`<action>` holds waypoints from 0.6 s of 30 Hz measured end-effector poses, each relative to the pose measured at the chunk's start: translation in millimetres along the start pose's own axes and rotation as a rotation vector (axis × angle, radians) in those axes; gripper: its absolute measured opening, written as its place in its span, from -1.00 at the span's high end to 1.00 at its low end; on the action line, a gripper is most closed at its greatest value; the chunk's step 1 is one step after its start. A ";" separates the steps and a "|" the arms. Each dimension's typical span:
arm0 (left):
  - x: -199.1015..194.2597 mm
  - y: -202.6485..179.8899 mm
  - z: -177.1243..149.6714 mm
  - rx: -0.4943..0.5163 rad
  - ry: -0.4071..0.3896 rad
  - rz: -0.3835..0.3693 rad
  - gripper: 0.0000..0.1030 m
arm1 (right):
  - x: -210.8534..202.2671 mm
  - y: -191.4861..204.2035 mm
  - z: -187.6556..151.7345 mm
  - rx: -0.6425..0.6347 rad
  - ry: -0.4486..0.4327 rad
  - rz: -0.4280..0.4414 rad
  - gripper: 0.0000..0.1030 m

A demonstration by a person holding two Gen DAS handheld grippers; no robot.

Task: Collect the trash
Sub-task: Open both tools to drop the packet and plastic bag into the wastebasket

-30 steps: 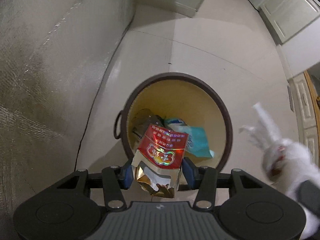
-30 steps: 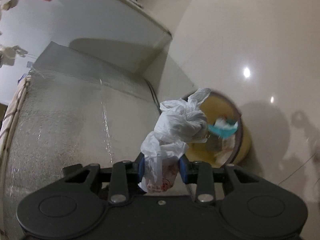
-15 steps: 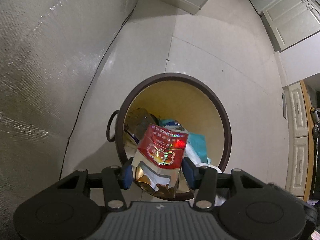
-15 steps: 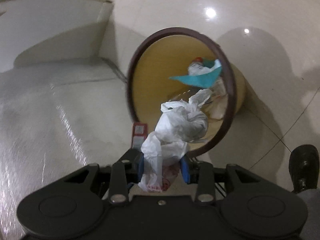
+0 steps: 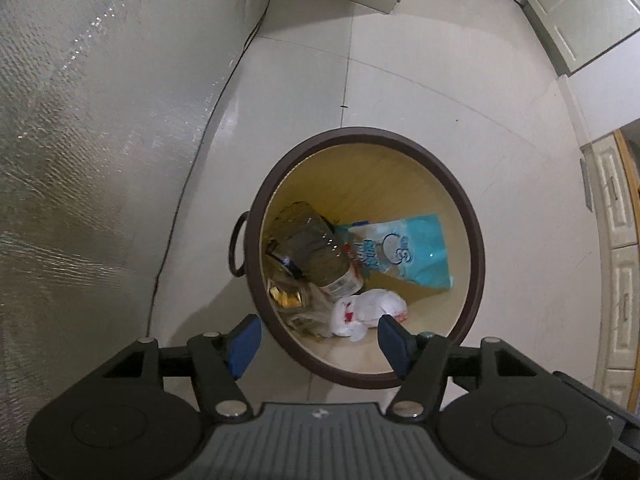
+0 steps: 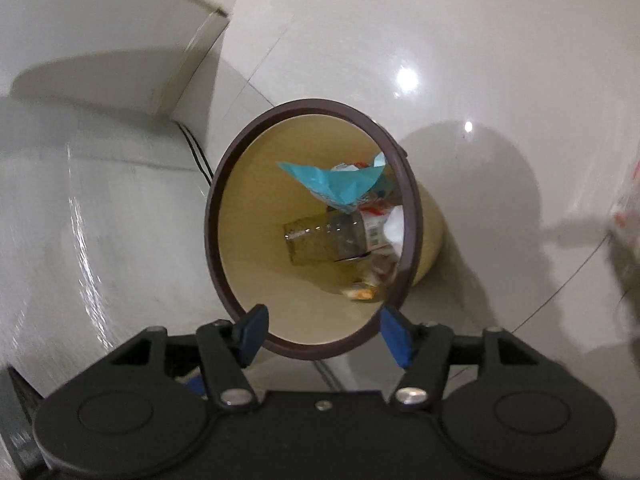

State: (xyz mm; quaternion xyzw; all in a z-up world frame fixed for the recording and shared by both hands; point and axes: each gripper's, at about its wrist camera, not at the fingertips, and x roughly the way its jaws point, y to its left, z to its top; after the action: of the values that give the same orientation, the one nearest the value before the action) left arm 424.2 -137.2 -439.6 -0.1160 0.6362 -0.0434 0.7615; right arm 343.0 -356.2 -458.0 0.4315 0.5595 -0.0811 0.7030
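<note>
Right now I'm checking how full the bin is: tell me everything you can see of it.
The bin is round, with a dark brown rim, pale yellow inner wall and a ring handle on its side. It stands upright on the tiled floor beside a silvery wall. Low inside lie a clear bottle, a teal packet and a white bag; mostly empty.

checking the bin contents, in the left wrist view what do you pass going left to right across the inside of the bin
bin's ring handle → clear plastic bottle → white crumpled bag low down → teal packet → bin rim on the right.
</note>
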 end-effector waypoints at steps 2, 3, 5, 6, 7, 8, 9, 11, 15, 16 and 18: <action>-2.8 -0.2 -2.1 0.012 0.000 0.020 -0.36 | -5.0 0.9 -2.0 -0.033 -0.004 -0.017 -0.24; -4.6 -0.3 -3.4 0.019 -0.001 0.032 -0.37 | -7.6 1.3 -2.9 -0.047 -0.007 -0.024 -0.24; -8.9 -0.5 -6.0 0.032 -0.005 0.057 -0.47 | -14.1 2.8 -4.1 -0.070 -0.013 -0.037 -0.24; -11.3 -0.7 -7.4 0.038 -0.007 0.066 -0.49 | -17.2 4.1 -4.5 -0.083 -0.018 -0.042 -0.24; -14.2 -0.4 -9.1 0.044 -0.010 0.073 -0.54 | -19.9 5.4 -5.0 -0.099 -0.022 -0.045 -0.24; -16.9 -0.5 -10.0 0.049 -0.012 0.078 -0.58 | -23.9 5.7 -5.7 -0.114 -0.026 -0.048 -0.26; -20.4 -0.4 -11.4 0.054 -0.014 0.084 -0.60 | -28.1 7.1 -6.8 -0.132 -0.029 -0.052 -0.28; -28.2 0.5 -14.3 0.061 -0.021 0.093 -0.65 | -32.9 10.4 -7.2 -0.165 -0.038 -0.059 -0.34; -45.5 -0.2 -20.2 0.080 -0.047 0.107 -0.83 | -56.4 16.3 -14.7 -0.232 -0.086 -0.084 -0.47; -49.4 -0.7 -21.7 0.085 -0.050 0.106 -0.89 | -62.4 17.6 -16.3 -0.248 -0.097 -0.085 -0.50; -58.3 -2.6 -25.4 0.101 -0.055 0.103 -0.94 | -74.9 18.5 -20.4 -0.279 -0.114 -0.094 -0.63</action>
State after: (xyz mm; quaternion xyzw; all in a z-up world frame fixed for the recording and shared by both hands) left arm 388.7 -130.4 -387.2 -0.0456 0.6170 -0.0328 0.7850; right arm 312.4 -358.3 -384.4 0.2976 0.5441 -0.0597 0.7822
